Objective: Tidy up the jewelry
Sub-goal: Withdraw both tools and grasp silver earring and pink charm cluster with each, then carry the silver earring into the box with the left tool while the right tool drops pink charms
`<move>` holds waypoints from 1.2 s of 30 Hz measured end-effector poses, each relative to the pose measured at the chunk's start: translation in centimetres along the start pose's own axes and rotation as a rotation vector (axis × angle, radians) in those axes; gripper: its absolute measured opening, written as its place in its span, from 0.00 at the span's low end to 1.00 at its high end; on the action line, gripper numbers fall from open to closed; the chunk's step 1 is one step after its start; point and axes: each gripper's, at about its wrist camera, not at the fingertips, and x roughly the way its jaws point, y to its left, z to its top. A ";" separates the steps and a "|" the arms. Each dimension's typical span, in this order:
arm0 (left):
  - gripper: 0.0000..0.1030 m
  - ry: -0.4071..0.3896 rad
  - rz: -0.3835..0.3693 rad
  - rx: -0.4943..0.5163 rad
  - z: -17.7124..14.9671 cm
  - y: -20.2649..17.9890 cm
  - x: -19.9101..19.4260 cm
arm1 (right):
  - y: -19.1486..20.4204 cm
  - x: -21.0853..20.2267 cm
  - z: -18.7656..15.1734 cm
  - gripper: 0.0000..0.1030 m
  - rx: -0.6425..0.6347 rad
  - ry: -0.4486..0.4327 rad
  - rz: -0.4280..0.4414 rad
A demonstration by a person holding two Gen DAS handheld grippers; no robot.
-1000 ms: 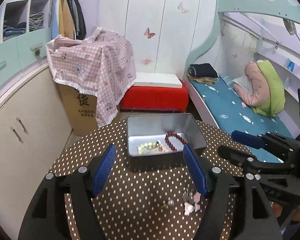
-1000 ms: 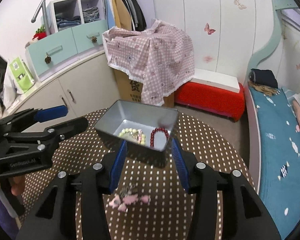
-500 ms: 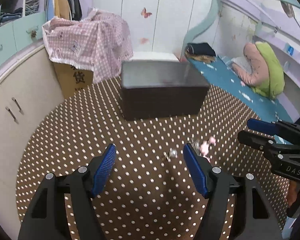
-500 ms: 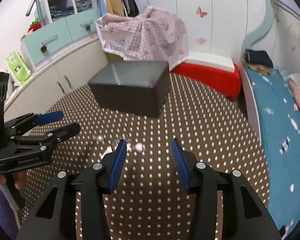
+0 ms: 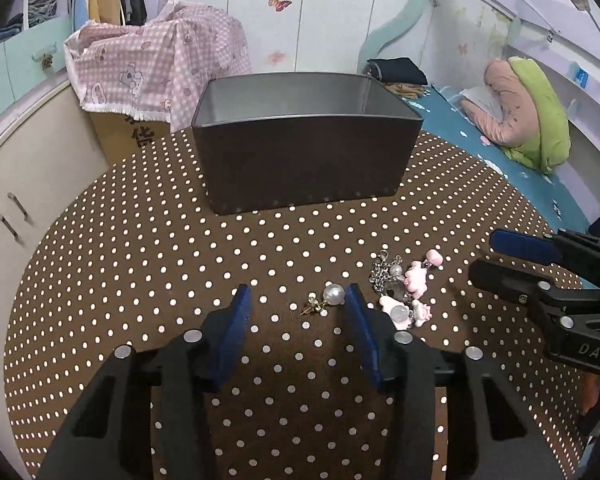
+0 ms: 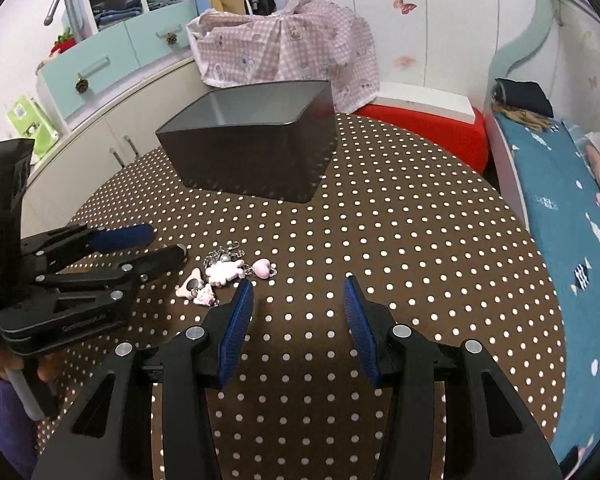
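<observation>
The surface (image 5: 140, 280), round and dotted, carries the tin (image 5: 304, 168) toward its far edge, and the loose jewelry lies on the nearer half, well apart from the tin.

The left tool (image 5: 296, 300) is closing, its pads low over the cloth with the earring (image 5: 326, 298) between them but not yet pinched; the pearl sits just beside the right-hand pad, off centre. That offset is the main risk: the pad may nudge the pearl and roll the earring away, or catch only the thin post, which would likely slip out on the lift.

The right tool (image 6: 298, 292) stands part open with nothing but bare cloth between its pads. The charms (image 6: 224, 274) lie just beside its left pad, between the two tools. If either tool shifts sideways it could drag the chain, tangle it with the earring, or the tools could knock together.
</observation>
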 end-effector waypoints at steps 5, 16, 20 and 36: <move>0.17 -0.001 0.009 0.010 0.4 -0.4 -0.4 | 0.4 0.7 0.4 0.45 -0.023 0.009 0.010; 0.09 -0.006 -0.006 -0.083 0.0 1.6 -1.3 | 1.8 2.4 1.3 0.45 -0.131 0.038 -0.022; 0.09 -0.016 -0.021 -0.101 -0.1 2.4 -1.9 | 2.9 2.9 1.6 0.40 -0.194 0.044 -0.033; 0.09 -0.069 -0.098 -0.141 0.4 3.8 -4.6 | 4.0 -1.0 2.8 0.12 -0.198 -0.019 0.036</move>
